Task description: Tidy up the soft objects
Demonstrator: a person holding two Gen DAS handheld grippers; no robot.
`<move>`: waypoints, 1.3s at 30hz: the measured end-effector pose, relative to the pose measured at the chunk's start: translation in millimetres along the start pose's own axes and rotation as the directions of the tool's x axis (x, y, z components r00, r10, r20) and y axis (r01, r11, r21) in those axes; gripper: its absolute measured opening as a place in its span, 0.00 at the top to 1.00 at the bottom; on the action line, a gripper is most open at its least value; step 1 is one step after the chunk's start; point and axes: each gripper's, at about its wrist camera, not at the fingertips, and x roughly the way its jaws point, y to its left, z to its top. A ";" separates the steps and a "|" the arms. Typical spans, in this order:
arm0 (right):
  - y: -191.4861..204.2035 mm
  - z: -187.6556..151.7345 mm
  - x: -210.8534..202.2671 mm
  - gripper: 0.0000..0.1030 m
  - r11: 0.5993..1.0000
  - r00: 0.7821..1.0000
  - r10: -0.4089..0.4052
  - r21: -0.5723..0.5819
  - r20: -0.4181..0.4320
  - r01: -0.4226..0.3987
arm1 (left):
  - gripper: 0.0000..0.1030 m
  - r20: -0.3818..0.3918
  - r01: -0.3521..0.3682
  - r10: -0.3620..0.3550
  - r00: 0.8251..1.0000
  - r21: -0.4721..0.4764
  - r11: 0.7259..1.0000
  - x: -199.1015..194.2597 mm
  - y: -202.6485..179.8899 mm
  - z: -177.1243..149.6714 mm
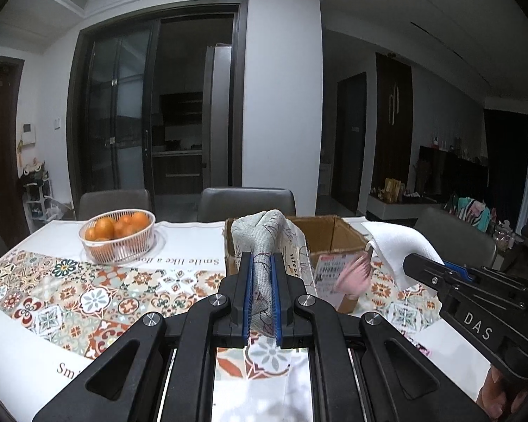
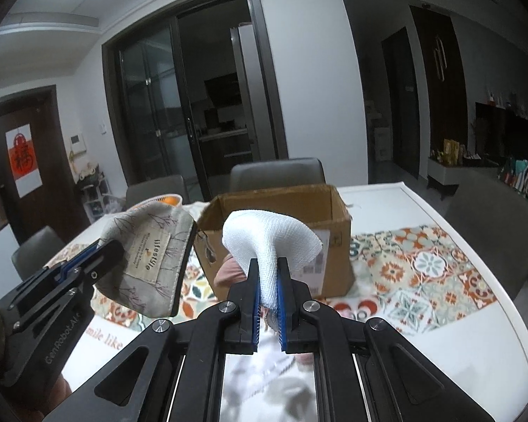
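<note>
My left gripper (image 1: 262, 263) is shut on a grey fabric pouch (image 1: 260, 235) printed with thin branches; in the right wrist view the same pouch (image 2: 151, 256) hangs from that gripper (image 2: 104, 251), its "lifestyle" label showing. The right gripper (image 2: 268, 267) is shut on a white woven cloth (image 2: 267, 235), which folds over above the jaws; from the left it shows as the white cloth (image 1: 401, 246) with the gripper (image 1: 410, 262) under it. Both are held above the table in front of an open cardboard box (image 2: 334, 211). A pink soft thing (image 2: 228, 269) lies against the box front.
A white basket of oranges (image 1: 118, 237) stands at the table's far left. The table (image 2: 440, 256) wears a patterned cloth with tile motifs. Grey chairs (image 1: 246, 202) line the far side, and another chair (image 2: 492, 225) stands at the right edge.
</note>
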 end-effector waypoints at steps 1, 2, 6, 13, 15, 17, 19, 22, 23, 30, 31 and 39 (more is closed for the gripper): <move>0.6 2.7 0.1 0.91 1.000 1.000 -0.001 -0.004 0.007 0.001 | 0.89 0.005 0.001 -0.001 1.000 -0.001 1.000 1.1 0.4 2.2; 0.8 5.7 0.5 0.91 1.000 1.000 -0.001 -0.006 0.015 0.001 | 0.89 0.011 0.003 -0.003 1.000 0.000 1.000 2.3 0.6 4.9; 0.0 14.1 5.1 0.91 1.000 0.999 0.001 -0.004 0.034 -0.001 | 0.89 0.034 0.001 -0.002 0.999 0.011 1.000 8.4 1.1 14.0; -3.0 25.6 18.9 0.91 1.000 0.999 -0.004 -0.009 0.050 0.004 | 0.89 0.060 -0.003 0.001 0.998 0.036 0.999 25.9 3.2 27.4; -3.9 29.8 24.4 0.91 1.000 0.998 -0.006 -0.013 0.056 0.006 | 0.89 0.065 -0.005 0.003 0.998 0.041 0.999 32.1 4.4 31.1; -6.2 34.6 30.8 0.91 1.000 0.998 -0.004 -0.015 0.061 0.005 | 0.89 0.072 -0.009 0.006 0.997 0.046 0.999 38.9 5.3 35.3; -6.8 40.1 37.4 0.91 1.000 0.998 -0.006 -0.018 0.065 0.007 | 0.89 0.078 -0.013 0.009 0.997 0.050 0.999 45.2 4.8 39.5; -7.9 46.9 46.1 0.91 1.000 0.997 -0.006 -0.023 0.073 0.008 | 0.90 0.090 -0.020 0.014 0.996 0.057 0.998 56.2 6.6 45.8; -8.7 49.7 50.0 0.91 1.000 0.997 -0.005 -0.024 0.074 0.007 | 0.90 0.097 -0.020 0.014 0.995 0.059 0.998 60.8 7.0 48.5; -15.2 62.1 79.7 0.91 1.000 0.998 0.007 -0.023 0.069 -0.006 | 0.98 0.116 -0.010 0.000 0.993 0.080 0.997 93.2 10.5 56.4; -15.9 63.4 83.6 0.91 1.000 0.998 0.010 -0.021 0.066 -0.009 | 0.98 0.117 -0.009 -0.001 0.993 0.084 0.996 97.9 10.1 57.5; -23.0 70.3 116.0 0.91 1.000 0.999 0.017 -0.026 0.035 -0.016 | 0.98 0.103 -0.003 -0.008 0.995 0.108 0.994 123.8 4.5 62.4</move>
